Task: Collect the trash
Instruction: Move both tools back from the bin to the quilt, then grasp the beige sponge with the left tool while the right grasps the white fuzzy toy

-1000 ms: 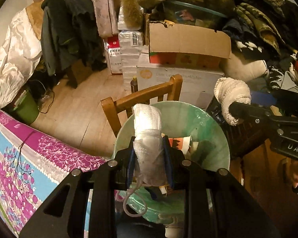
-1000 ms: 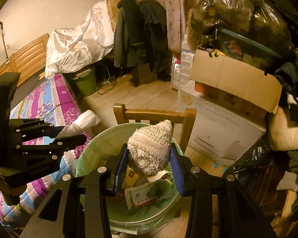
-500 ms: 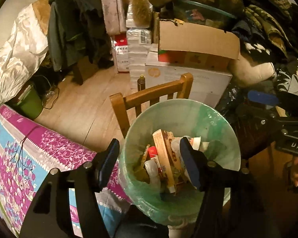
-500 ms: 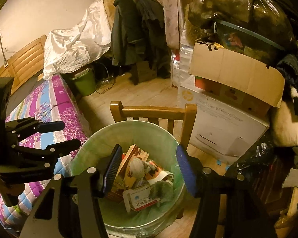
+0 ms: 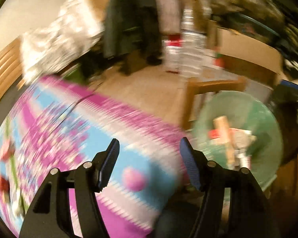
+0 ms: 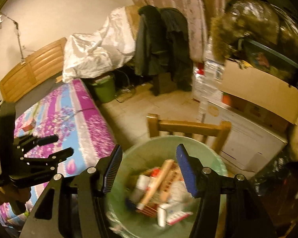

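Observation:
A bin lined with a green bag (image 6: 168, 144) stands in front of a wooden chair and holds several boxes and wrappers (image 6: 161, 188). My right gripper (image 6: 149, 168) is open and empty just above the bin's near rim. My left gripper (image 5: 149, 160) is open and empty over the flowered bed cover; the bin (image 5: 258, 115) lies to its right in that blurred view. The left gripper also shows in the right wrist view (image 6: 55, 146), open, at the left over the bed. A small red item (image 6: 28, 126) lies on the bed.
The purple and blue flowered bed (image 6: 73, 109) fills the left. A wooden chair (image 6: 188, 127) stands behind the bin. Cardboard boxes (image 6: 258, 95), a white box (image 6: 248, 138), packed bags and clothes crowd the right. A green bucket (image 6: 105, 91) stands on the floor.
Both grippers opened and let their white wads fall into the bin. The left gripper has since swung left, off the bin and over the bed. The right gripper shifted slightly left.

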### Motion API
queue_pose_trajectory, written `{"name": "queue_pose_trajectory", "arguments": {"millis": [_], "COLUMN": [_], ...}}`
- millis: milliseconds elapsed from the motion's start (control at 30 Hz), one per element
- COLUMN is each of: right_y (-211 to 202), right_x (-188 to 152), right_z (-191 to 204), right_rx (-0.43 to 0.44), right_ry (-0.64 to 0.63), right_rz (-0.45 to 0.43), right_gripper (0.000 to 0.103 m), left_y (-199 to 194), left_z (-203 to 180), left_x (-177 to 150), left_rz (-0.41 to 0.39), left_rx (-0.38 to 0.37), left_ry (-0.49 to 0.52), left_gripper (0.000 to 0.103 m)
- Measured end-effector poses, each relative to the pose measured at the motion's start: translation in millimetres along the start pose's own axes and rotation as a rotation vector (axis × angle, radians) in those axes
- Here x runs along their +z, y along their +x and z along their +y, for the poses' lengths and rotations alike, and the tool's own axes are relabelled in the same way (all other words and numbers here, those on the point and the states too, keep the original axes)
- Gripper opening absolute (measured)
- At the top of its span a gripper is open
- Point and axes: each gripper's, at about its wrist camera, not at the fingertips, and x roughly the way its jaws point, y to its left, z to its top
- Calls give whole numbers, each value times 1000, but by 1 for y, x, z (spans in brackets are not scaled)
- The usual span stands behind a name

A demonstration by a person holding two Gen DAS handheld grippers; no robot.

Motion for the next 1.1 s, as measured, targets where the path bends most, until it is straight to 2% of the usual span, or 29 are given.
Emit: {"name": "queue_pose_trajectory", "arguments": {"millis": [267,467,633,833,867,967,1100], "right_y": [36,77,115,166,176,193,210], "right_x": [1,-4,-22,-54,-60,-79,-98], "right_z": [111,224,337,443,465,509,547], "right_rx": [163,348,527,662,679,706,707], "right_ry": [-67,-161,-214,-167,-152,-140,-153], "right_rz": [6,108,236,416,445,507,550], "right_gripper": [59,59,59,59,59,64,64], "left_y": [-28,-68,-96,-95,-91,-76,-55], "left_z": [136,236,318,401,413,433,449], "left_x": [-75,-143,-184,-205,-207,-209,-209], "left_rz": [13,14,2,18,23,36,58], "left_rx": [232,375,494,501,483,447,403], "left_ry": [-278,-482,-583,-636,-643,-634,-582], "left_gripper": [60,60,60,61,61,65,66]}}
